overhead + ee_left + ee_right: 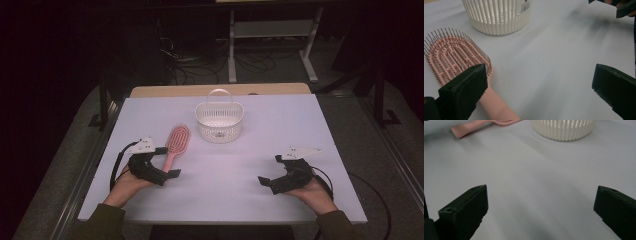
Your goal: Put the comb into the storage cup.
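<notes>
Left claw spread wide at the hairbrush handle; right claw wide and idle.

Left claw sits low on the desk, jaws far apart and holding nothing; in the left gripper view one jaw lies over the pink hairbrush where head meets handle, the other well off on bare desk. Right claw also gapes, well apart from everything. A good grasp likely means shifting the left claw sideways so the handle lies between both jaws, then closing across its narrow width, near the head for balance. The brush lies flat, bristles up, just left of the white slotted basket and apart from it. Its long axis runs near-to-far on the desk, tilted slightly; head toward the far edge, handle end pointing back at the left claw.
</notes>
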Available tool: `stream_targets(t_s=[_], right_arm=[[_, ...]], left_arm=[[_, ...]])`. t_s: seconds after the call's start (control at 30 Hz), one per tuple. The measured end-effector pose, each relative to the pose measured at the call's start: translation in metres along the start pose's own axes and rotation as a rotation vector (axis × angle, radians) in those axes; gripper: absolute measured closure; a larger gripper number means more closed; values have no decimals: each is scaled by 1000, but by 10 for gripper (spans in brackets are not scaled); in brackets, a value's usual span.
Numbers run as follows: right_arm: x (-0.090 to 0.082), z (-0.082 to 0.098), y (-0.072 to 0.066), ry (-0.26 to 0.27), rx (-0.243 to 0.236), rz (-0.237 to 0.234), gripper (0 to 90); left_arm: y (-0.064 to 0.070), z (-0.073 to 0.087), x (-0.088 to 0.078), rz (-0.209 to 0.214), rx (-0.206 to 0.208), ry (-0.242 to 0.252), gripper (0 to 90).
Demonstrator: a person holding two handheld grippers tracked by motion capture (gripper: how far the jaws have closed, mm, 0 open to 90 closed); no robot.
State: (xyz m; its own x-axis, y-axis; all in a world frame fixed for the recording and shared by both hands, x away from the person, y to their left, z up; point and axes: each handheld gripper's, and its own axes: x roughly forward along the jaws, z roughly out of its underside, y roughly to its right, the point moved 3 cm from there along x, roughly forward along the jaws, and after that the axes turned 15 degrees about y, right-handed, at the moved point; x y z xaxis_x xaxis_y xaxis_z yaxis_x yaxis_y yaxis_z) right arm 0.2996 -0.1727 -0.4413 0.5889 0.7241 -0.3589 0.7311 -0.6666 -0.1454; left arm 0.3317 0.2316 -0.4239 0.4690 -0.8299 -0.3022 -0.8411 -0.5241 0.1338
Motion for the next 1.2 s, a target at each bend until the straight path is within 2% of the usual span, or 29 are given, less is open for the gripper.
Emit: stream_targets(t_s=[0.23, 1.1, 1.2], right_arm=[[0, 0, 0, 6, 6, 0, 0], [-2, -1, 0, 18, 7, 2, 0], [-2, -2, 0, 20, 7, 3, 0]], left_arm=[[-3, -7, 2, 1, -16, 33, 1], [-7, -21, 23, 4, -3, 56, 6], [-8, -21, 26, -3, 3, 56, 40]])
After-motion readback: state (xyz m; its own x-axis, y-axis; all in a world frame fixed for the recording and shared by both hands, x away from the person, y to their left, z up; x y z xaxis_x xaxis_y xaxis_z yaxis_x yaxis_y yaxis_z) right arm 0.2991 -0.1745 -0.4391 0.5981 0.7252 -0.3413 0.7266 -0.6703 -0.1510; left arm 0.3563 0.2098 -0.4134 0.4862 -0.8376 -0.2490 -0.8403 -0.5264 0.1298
